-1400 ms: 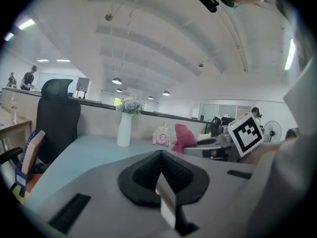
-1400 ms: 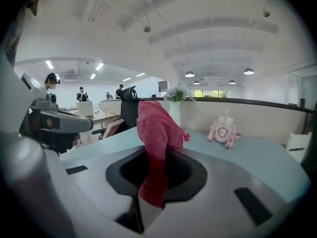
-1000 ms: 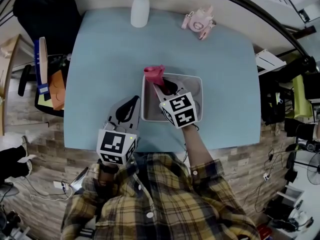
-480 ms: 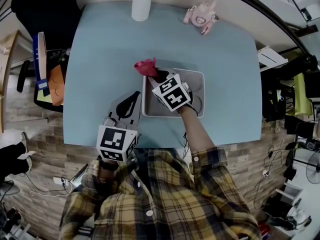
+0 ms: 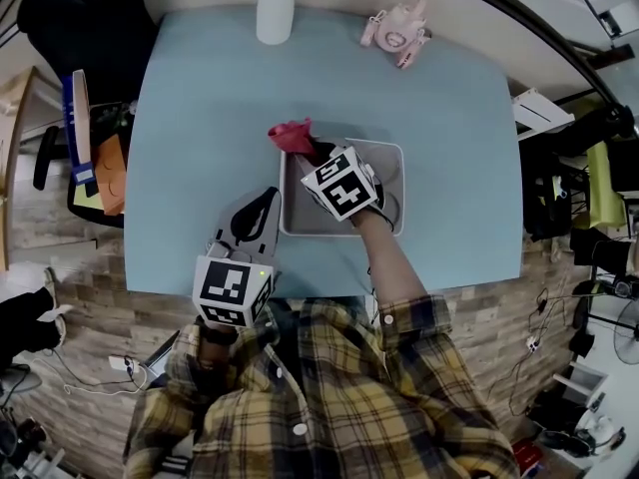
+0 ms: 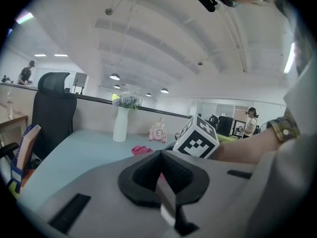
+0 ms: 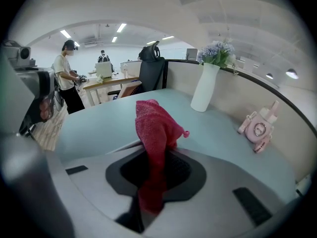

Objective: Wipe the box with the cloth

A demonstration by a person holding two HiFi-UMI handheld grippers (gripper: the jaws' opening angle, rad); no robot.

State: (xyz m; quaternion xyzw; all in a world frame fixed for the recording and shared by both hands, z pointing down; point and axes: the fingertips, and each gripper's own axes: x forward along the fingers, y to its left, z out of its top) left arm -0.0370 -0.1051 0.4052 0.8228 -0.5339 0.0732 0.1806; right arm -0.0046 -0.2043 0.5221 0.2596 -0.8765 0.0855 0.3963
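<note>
A grey open box [image 5: 391,171] sits mid-table on the light blue table [image 5: 200,98]. My right gripper [image 5: 312,152] reaches over the box's far left corner and is shut on a red cloth [image 5: 290,134], which bunches out past that corner. In the right gripper view the red cloth [image 7: 155,125] stands up from between the shut jaws. My left gripper [image 5: 268,197] lies just left of the box near the table's front edge, shut with nothing in it. The left gripper view shows the red cloth [image 6: 141,149] and the right gripper's marker cube [image 6: 197,138] ahead.
A white vase [image 5: 275,13] with flowers stands at the table's far edge, and a pink toy [image 5: 394,33] lies to its right. A black chair [image 5: 75,13] and stacked items [image 5: 90,138] are off the table's left side. People work at desks in the distance [image 7: 67,78].
My right gripper has carried the red cloth a little left and farther away, from inside the box's far edge out to its far left corner. The left gripper has stayed put.
</note>
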